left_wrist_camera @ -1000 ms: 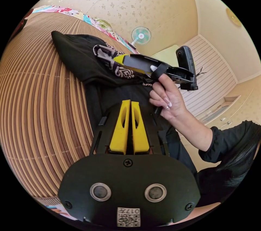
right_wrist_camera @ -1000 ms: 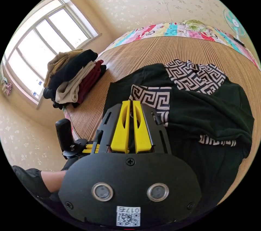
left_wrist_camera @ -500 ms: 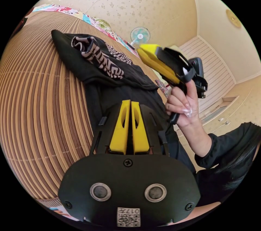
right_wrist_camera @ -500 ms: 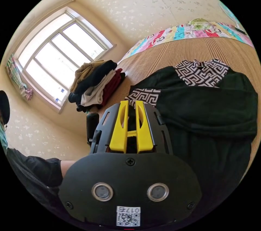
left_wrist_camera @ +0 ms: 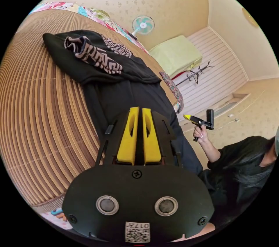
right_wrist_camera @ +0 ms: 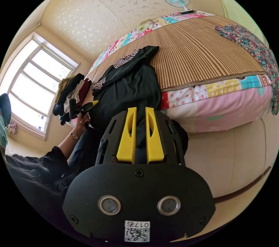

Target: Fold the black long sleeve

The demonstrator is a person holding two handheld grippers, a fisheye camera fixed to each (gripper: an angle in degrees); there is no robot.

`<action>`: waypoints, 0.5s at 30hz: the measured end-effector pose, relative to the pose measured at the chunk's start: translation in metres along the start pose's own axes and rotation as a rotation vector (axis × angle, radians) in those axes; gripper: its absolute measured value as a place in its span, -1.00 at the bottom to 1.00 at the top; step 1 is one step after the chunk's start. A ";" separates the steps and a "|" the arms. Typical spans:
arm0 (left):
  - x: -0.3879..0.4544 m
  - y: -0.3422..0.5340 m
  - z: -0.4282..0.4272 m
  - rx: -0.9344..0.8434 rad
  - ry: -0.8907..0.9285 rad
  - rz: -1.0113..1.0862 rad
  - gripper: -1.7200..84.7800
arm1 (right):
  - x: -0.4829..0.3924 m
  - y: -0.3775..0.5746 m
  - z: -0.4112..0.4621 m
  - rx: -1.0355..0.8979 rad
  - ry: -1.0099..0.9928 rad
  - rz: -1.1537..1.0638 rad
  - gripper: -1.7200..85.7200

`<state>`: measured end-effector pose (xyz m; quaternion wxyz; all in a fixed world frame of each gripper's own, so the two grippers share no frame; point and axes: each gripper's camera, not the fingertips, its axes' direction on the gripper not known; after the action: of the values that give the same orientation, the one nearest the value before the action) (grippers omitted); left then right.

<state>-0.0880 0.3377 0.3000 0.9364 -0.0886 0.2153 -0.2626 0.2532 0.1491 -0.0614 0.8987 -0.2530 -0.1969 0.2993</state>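
Broadly, the bed [right_wrist_camera: 209, 55], covered by a ribbed bamboo mat [left_wrist_camera: 35, 107] over a patchwork quilt [right_wrist_camera: 221, 96], carries the work. A stack of other clothes [right_wrist_camera: 71, 90] sits at its far end by the window.

The black long sleeve [left_wrist_camera: 125, 96] lies on the mat with its lower part trailing over the near bed edge toward the person. Both patterned-cuff sleeves appear folded across the upper body; one cuff [left_wrist_camera: 91, 55] lies bunched on top.

Left gripper [left_wrist_camera: 139, 135]: jaws nearly together, a narrow gap showing dark cloth behind. Whether they hold that cloth cannot be told. The right gripper view shows it low beside the garment's lower part, in a hand [right_wrist_camera: 84, 119].

Right gripper [right_wrist_camera: 140, 133]: jaws slightly apart, empty by appearance, held off the bed near the mattress side. The left gripper view shows it well clear of the cloth.

Judgement: sleeves are in; the hem-to-shoulder fold remains. Recommended practice: take the hanging hem at both corners, one tool each, with a full bite through both layers; draw taut so no slack sags; carry level over the sleeves; lay edges square to the shoulders; release only once flat.
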 end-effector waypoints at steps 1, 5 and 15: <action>0.006 0.005 -0.003 -0.012 0.000 0.023 -0.83 | 0.004 0.002 -0.007 -0.018 0.008 -0.003 -0.81; 0.046 0.049 -0.028 -0.092 -0.131 0.109 -0.74 | 0.013 0.007 -0.018 -0.083 0.045 0.017 -0.77; 0.080 0.068 0.019 -0.476 -0.464 0.109 -0.65 | -0.020 -0.029 0.002 -0.128 0.020 0.015 -0.74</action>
<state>0.0129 0.3539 0.2693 0.9262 -0.3504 0.0559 -0.1272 0.2500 0.1167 -0.0470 0.8804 -0.3143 -0.2046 0.2904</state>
